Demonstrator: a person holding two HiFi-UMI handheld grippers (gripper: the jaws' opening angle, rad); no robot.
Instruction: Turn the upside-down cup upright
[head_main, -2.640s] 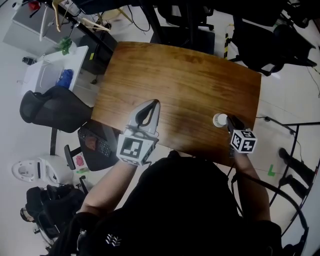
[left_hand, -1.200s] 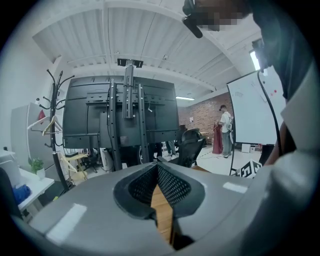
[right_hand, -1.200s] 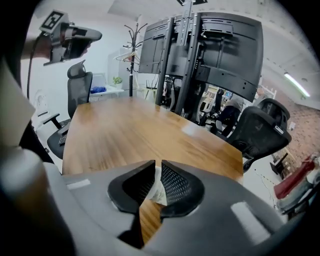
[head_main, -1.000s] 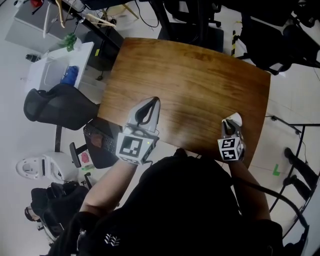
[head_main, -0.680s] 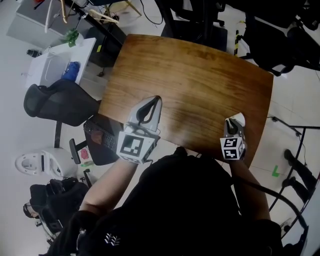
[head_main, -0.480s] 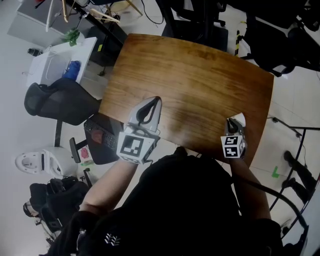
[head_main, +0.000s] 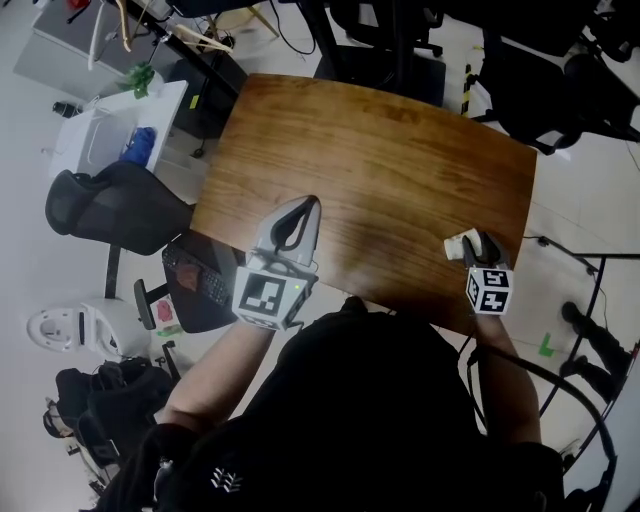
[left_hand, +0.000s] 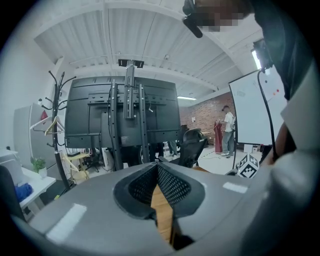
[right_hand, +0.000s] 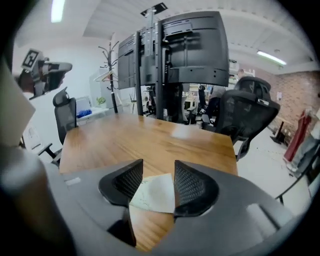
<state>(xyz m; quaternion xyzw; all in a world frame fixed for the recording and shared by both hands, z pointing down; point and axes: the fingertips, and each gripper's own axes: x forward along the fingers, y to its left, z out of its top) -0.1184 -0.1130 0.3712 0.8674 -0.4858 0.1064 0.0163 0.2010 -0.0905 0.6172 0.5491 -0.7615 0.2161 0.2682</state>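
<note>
A white paper cup (head_main: 457, 245) sits near the right front corner of the wooden table (head_main: 380, 160). It lies between the pads of my right gripper (head_main: 477, 242), whose jaws are opening. In the right gripper view the cup (right_hand: 152, 192) looks tilted in the gap of the right gripper (right_hand: 157, 170); I cannot tell whether the pads still touch it. My left gripper (head_main: 303, 207) hovers over the table's front left part, shut with nothing in it; the left gripper (left_hand: 157, 167) shows only a thin slit of wood.
The table's right edge (head_main: 522, 230) runs just beyond the cup. Black office chairs (head_main: 110, 210) stand at the left, and another chair (right_hand: 245, 117) stands behind the table. A white side table (head_main: 110, 135) and a black monitor stand (right_hand: 185, 47) stand around it.
My right gripper has shifted right and rolled, and its jaws have spread. The cup, earlier mostly hidden in the jaws, now shows at their left. The left gripper has stayed put.
</note>
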